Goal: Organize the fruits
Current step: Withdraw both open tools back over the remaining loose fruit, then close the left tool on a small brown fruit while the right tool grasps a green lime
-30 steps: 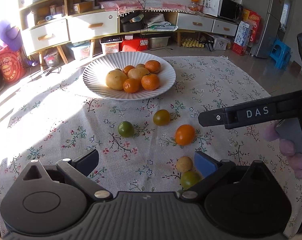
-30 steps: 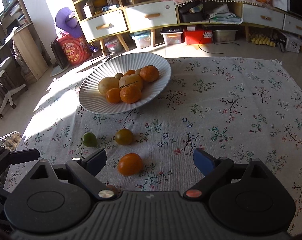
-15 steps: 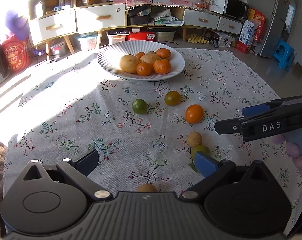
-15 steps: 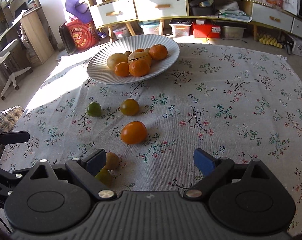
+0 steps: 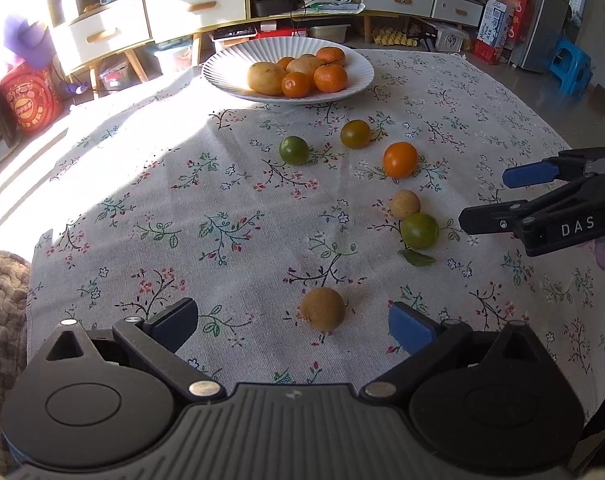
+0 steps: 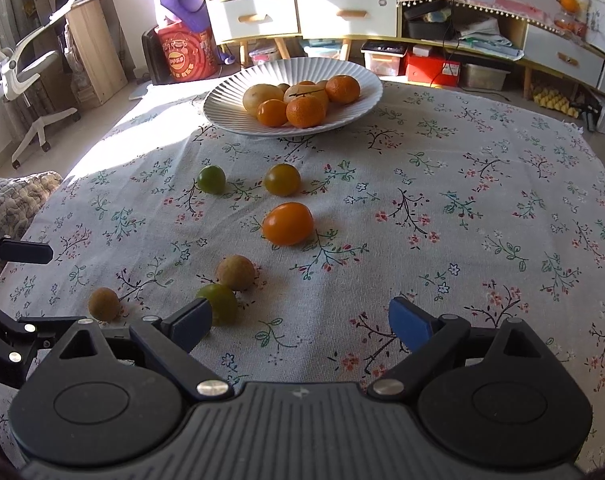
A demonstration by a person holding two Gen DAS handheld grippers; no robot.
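Observation:
A white ribbed plate (image 5: 230,76) (image 6: 230,120) at the far side holds several oranges and yellow fruits. Loose fruits lie on the floral cloth: a brown fruit (image 5: 322,308) (image 6: 103,303), a green one (image 5: 419,230) (image 6: 222,302), a tan one (image 5: 405,204) (image 6: 235,272), an orange one (image 5: 400,159) (image 6: 287,223), a dark olive one (image 5: 355,133) (image 6: 282,179) and a small green one (image 5: 294,150) (image 6: 211,179). My left gripper (image 5: 292,320) is open, with the brown fruit between its fingertips. My right gripper (image 6: 300,324) is open and empty, its left finger beside the green fruit; it also shows in the left wrist view (image 5: 498,200).
The table (image 6: 502,184) has a floral cloth. A quilted cushion (image 5: 2,280) lies at its left edge. Shelves and drawers (image 6: 342,12), a red box (image 6: 184,56), an office chair (image 6: 22,76) and a blue stool (image 5: 570,64) stand beyond the table.
Both grippers have pulled back towards the near edge and lower. The brown fruit has come into full view between my left fingers. No fruit has moved.

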